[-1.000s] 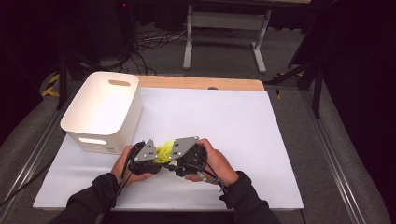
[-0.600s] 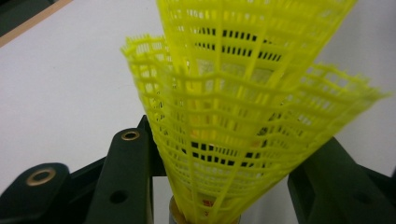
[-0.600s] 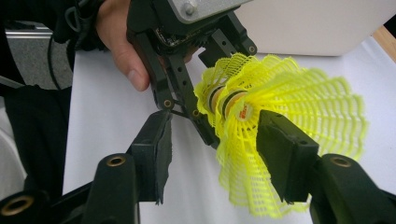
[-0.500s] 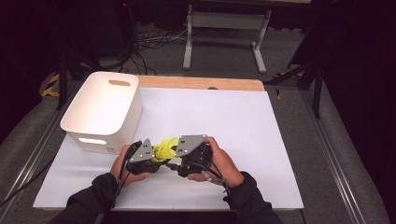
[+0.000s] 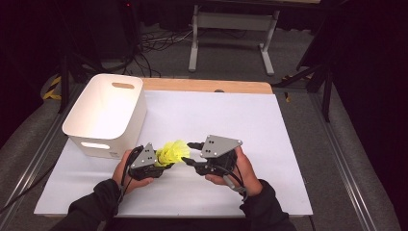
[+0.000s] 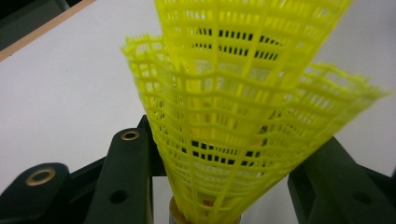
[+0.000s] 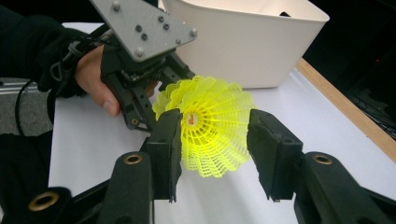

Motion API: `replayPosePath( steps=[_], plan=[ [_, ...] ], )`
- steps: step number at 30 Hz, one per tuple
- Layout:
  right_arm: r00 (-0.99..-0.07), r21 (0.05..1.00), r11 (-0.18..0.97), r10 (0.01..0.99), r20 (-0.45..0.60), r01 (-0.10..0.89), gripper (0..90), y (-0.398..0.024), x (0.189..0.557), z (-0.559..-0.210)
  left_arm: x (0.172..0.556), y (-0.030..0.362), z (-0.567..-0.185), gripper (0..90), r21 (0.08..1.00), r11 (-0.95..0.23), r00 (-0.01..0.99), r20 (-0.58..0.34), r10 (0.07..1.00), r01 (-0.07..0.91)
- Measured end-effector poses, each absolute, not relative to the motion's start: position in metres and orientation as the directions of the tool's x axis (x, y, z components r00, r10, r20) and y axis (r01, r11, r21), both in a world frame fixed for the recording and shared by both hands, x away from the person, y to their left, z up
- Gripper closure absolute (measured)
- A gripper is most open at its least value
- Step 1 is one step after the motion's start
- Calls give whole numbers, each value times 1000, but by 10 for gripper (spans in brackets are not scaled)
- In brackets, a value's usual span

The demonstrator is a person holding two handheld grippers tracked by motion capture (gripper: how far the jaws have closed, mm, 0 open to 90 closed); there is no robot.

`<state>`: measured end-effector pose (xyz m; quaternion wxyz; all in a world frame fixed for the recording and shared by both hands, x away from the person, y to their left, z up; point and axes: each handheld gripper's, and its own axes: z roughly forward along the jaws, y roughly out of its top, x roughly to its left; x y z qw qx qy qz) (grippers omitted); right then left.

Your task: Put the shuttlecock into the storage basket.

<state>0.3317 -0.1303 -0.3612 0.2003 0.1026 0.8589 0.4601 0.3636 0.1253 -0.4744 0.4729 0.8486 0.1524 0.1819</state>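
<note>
My left claw (image 5: 162, 161) is clamped on yellow shuttlecocks (image 5: 173, 153), nested skirts fanning out toward my right claw (image 5: 191, 153). That claw's jaws have just been closing, yet stand apart either side of the skirt rim without pressing it. The shuttlecocks hang above the white desk (image 5: 269, 144). A white bin (image 5: 107, 115) sits at ten o'clock.
</note>
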Motion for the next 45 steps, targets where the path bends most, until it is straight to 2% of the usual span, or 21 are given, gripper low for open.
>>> replayPosePath(
  steps=[1,6,12,16,17,18,21,27,32,45],
  plan=[
    [-892,838,546,375,-254,-9,580,-132,332,-360,363,125,-474,562,857,-508,886,169,432,84],
    [-868,848,530,417,-269,-8,593,-138,332,-360,363,128,-473,563,863,-498,885,163,437,87],
    [-843,856,517,460,-279,-1,561,-149,332,-364,361,130,-473,563,864,-497,883,171,438,79],
    [-820,859,511,485,-304,-16,496,-157,332,-369,360,132,-473,564,871,-483,880,160,448,88],
    [-783,853,521,515,-349,-38,440,-161,331,-372,359,134,-472,563,869,-488,880,169,444,79],
    [-774,850,526,522,-358,-39,428,-163,332,-373,358,134,-471,563,872,-481,878,162,450,86],
    [-752,856,516,555,-355,-23,326,-170,333,-380,357,138,-470,562,875,-478,875,168,453,79],
    [-722,876,482,608,-331,4,207,-184,332,-393,355,144,-468,563,885,-458,869,164,467,79],
    [-695,885,465,648,-311,37,155,-200,331,-407,355,149,-465,563,892,-445,864,162,476,77],
    [-649,882,468,690,-321,62,128,-229,324,-435,352,155,-457,563,902,-427,856,170,487,63]
  ],
)
